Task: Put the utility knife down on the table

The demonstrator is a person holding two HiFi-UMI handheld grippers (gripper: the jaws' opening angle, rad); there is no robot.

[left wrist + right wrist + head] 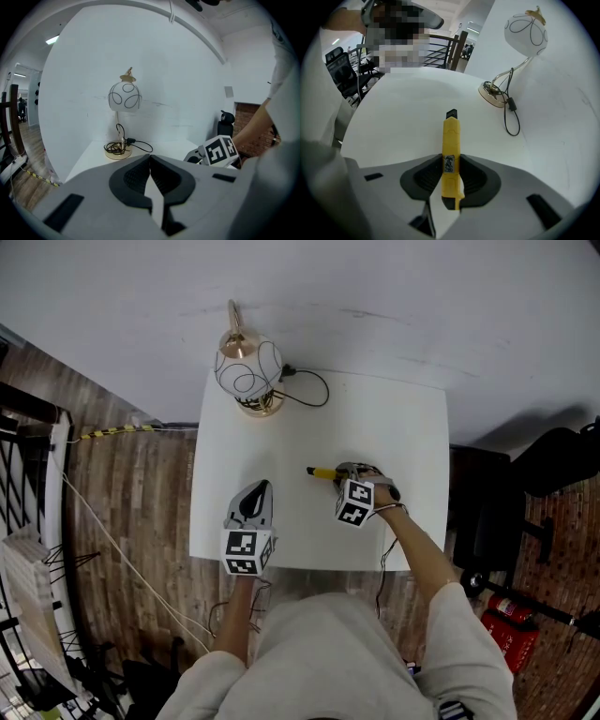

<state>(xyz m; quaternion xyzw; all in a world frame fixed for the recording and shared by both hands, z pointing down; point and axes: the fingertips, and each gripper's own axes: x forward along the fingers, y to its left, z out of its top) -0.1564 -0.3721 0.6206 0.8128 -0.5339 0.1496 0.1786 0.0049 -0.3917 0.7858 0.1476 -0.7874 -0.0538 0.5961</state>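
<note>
A yellow utility knife (451,140) with a black tip sticks out forward from between the jaws of my right gripper (451,160), which is shut on its handle. In the head view the knife (323,472) points left, low over the middle of the white table (394,427), with the right gripper (343,474) tilted steeply down behind it. Whether the knife touches the tabletop cannot be told. My left gripper (262,487) rests near the table's front left; its jaws (150,157) meet at the tips with nothing between them.
A globe-shaded lamp (248,371) with a looped black cable (314,388) stands at the table's far left corner by the white wall. A wooden floor surrounds the table; a black chair (562,465) is to the right.
</note>
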